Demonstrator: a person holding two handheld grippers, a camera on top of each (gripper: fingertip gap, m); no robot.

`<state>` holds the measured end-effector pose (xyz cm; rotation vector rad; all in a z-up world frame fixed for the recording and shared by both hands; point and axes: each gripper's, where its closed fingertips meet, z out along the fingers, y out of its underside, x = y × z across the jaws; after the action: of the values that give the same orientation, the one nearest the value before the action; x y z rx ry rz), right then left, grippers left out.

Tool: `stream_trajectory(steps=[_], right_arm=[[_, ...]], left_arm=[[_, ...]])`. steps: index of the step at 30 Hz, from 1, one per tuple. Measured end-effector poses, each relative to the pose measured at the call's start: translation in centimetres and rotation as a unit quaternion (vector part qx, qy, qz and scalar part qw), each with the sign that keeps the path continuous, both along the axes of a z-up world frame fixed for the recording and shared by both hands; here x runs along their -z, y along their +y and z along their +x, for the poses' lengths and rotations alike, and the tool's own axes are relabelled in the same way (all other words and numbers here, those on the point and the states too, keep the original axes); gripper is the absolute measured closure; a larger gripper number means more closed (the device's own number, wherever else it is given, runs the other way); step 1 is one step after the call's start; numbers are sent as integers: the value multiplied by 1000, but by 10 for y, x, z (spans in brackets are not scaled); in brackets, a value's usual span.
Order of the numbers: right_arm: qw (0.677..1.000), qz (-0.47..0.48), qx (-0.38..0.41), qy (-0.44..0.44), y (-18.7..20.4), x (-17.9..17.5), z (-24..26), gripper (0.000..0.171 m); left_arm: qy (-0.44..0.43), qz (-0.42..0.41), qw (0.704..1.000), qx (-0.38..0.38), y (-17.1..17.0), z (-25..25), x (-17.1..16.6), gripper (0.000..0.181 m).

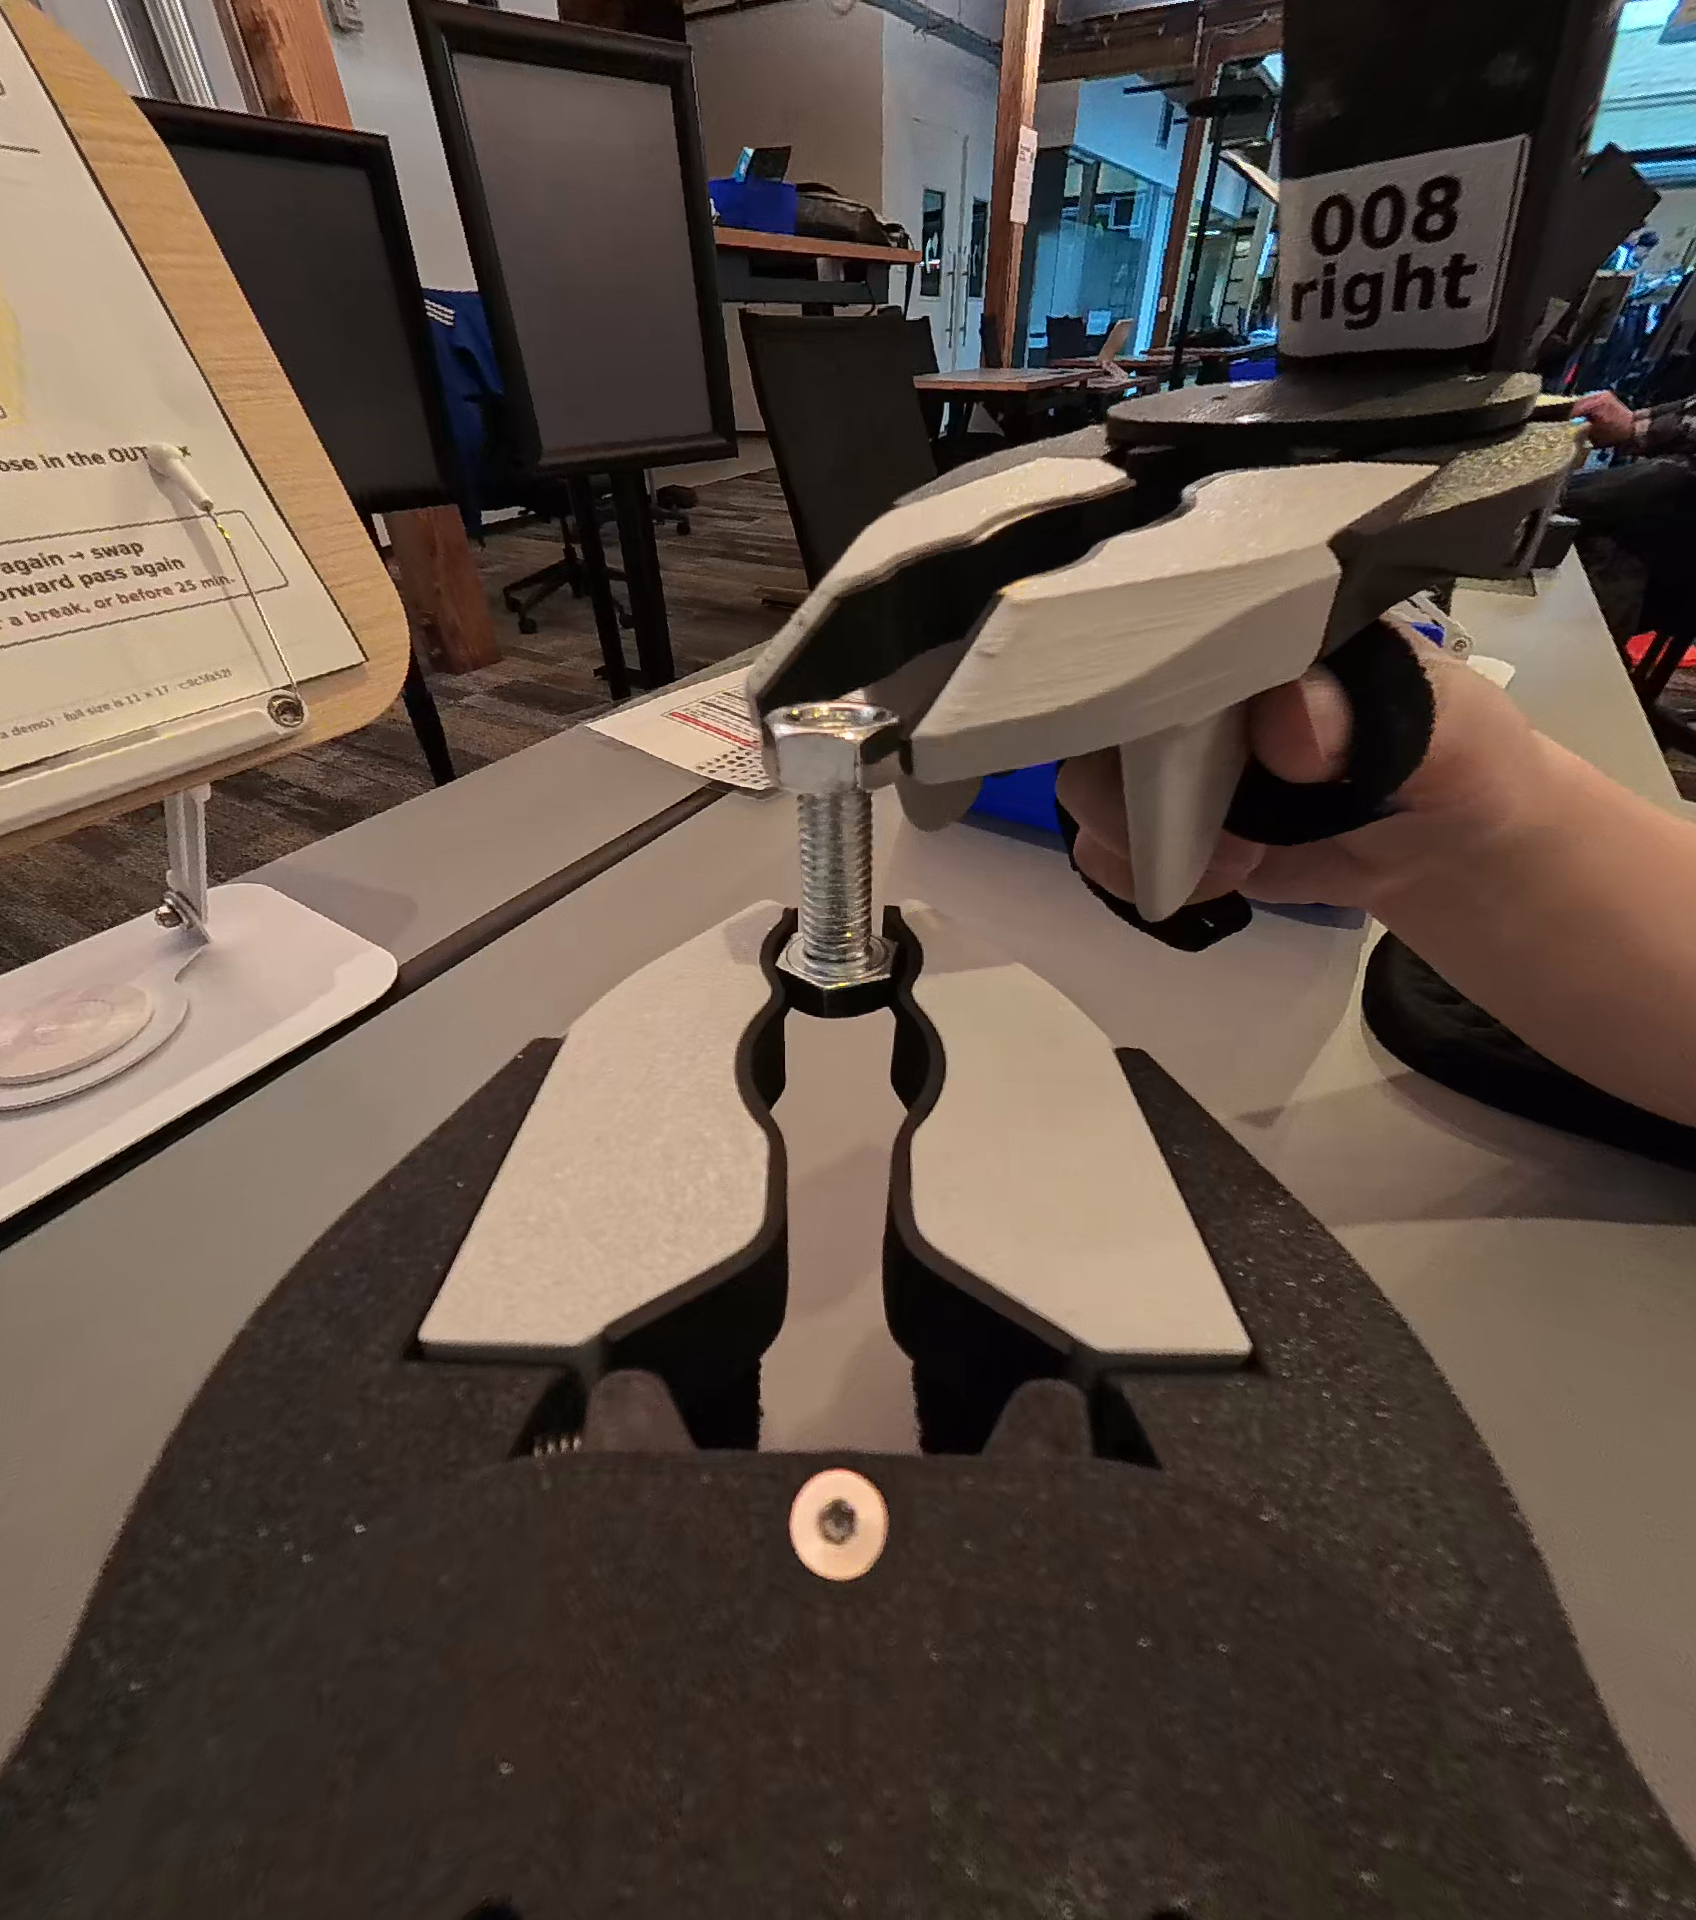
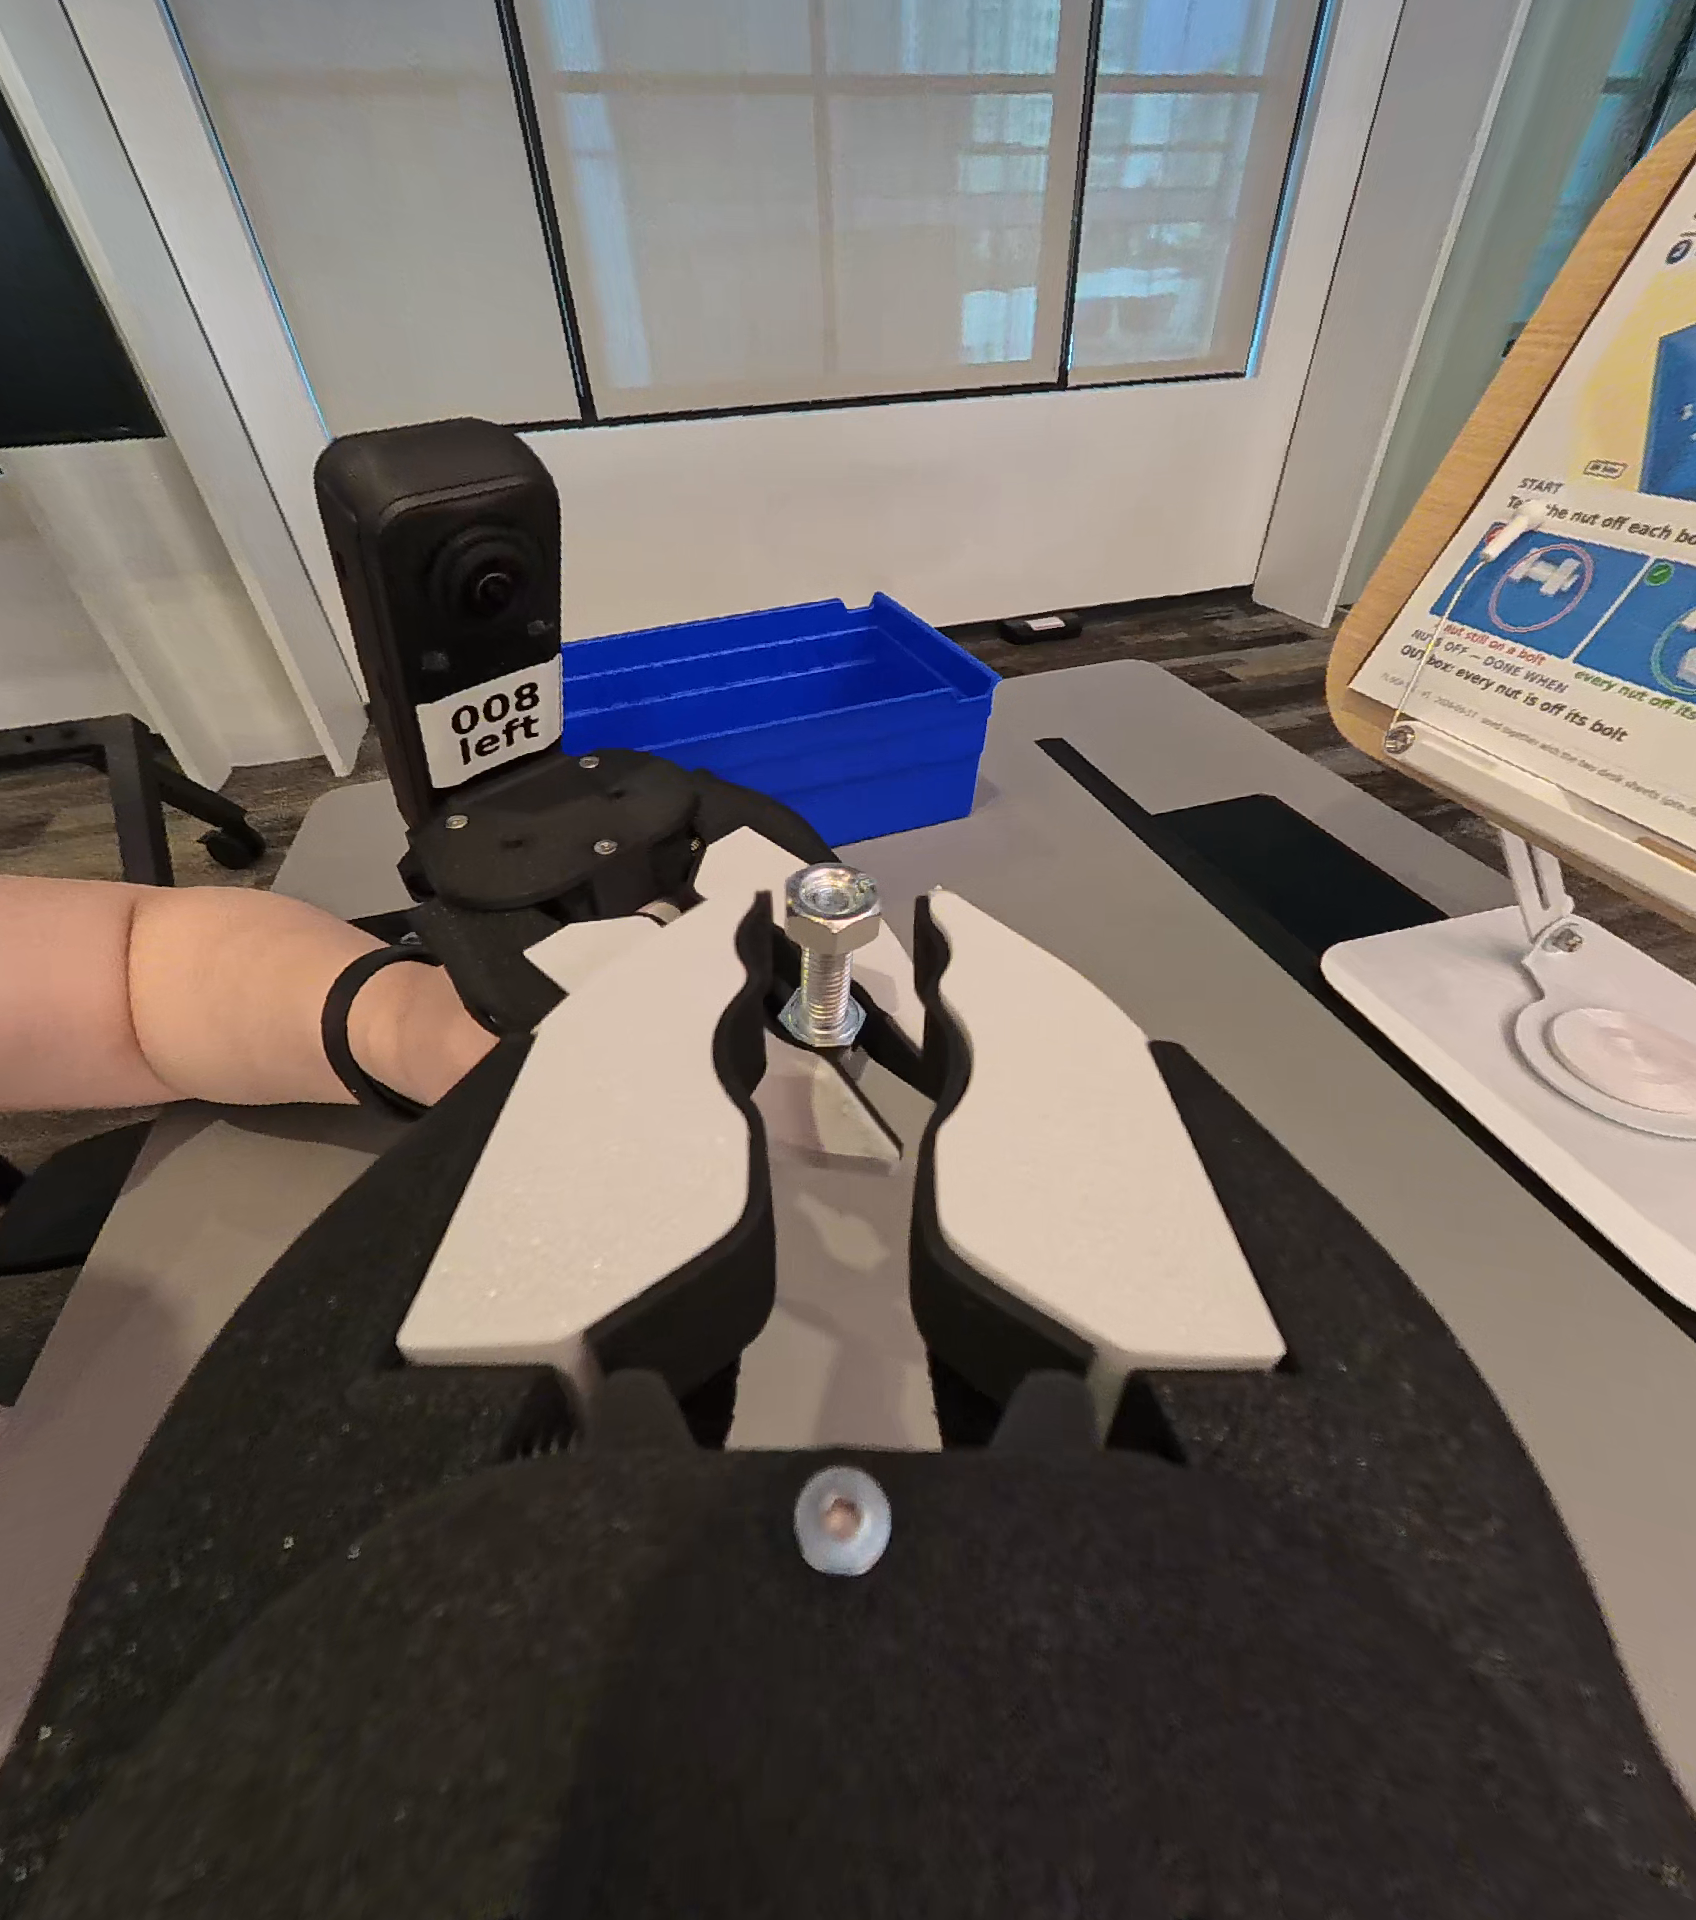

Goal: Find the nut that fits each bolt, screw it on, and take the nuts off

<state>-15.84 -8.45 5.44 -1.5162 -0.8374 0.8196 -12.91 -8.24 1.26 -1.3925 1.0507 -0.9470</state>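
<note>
A silver bolt (image 1: 833,862) stands upright, threads up, with a silver hex nut (image 1: 828,743) on its top end. My left gripper (image 1: 839,940) is shut on the bolt's hex head at the bottom and holds it just above the grey table (image 1: 408,1299). My right gripper (image 1: 839,717) comes in from the right. In the right wrist view its jaws (image 2: 844,902) stand on either side of the nut (image 2: 828,914), with a gap showing on the right side. The bolt (image 2: 823,987) and the left gripper's body (image 2: 553,821) also show there.
A blue bin (image 2: 782,707) sits at the table's far end behind the left gripper. An instruction board (image 2: 1602,520) on a white stand (image 2: 1550,1039) stands to one side; it also shows in the left wrist view (image 1: 96,468). A paper sheet (image 1: 709,727) lies beyond the bolt. The left gripper's tips are roughly 5 cm from the right gripper's.
</note>
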Motion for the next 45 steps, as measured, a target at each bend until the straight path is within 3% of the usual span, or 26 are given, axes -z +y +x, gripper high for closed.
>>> stream_trajectory(steps=[9,16,23,25,28,32,35,38,45], right_arm=[[999,3,-35,0,-6,1,-2,154],[984,-5,-173,39,-35,-9,3,155],[950,-13,-305,73,-71,-13,3,155],[949,-18,-304,76,-71,-12,3,154],[965,-5,-257,57,-60,-11,2,135],[986,40,-156,42,-38,-17,0,128],[997,74,-15,23,-9,-20,6,131],[997,66,42,13,-1,-14,1,132],[998,45,47,12,-2,-3,-12,147]], left_arm=[[1,-8,1000,30,-7,3,0,166],[-14,-48,980,194,-49,10,-10,166],[-28,-104,929,355,-97,6,-15,166],[-29,-96,934,343,-95,8,-14,166],[-24,-73,953,294,-81,10,-12,166],[-30,-44,986,159,-40,9,-11,166],[-23,-17,998,62,-13,1,-9,166],[-21,15,1000,13,-5,-2,-10,166],[-13,16,1000,-15,-4,-1,-6,166]])
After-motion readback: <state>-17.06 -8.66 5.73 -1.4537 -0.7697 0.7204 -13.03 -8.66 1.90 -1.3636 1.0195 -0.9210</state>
